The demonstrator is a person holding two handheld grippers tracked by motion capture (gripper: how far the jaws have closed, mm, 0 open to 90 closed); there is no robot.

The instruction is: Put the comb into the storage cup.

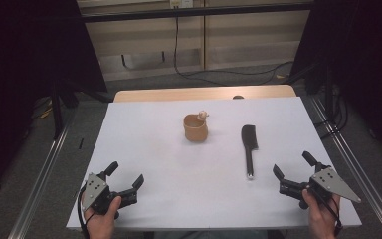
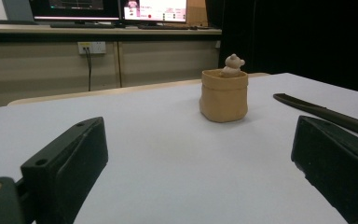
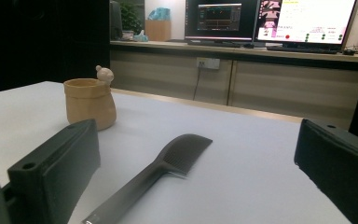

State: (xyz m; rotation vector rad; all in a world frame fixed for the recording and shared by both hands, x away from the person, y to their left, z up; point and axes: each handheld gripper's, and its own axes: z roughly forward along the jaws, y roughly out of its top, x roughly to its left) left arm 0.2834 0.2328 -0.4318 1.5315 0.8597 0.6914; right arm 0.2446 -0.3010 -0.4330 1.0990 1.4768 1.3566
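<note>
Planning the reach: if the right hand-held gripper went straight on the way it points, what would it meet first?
Probably the black comb: its handle lies just ahead between the open jaws of the right hand-held gripper. The tan pot stands farther off, to one side.

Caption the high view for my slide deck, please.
Two open grippers, left and right, wait near a comb and cup.

Matt tan ceramic-looking cup [image 1: 195,127], smooth black plastic comb [image 1: 249,144], matt white table [image 1: 154,149]
</note>
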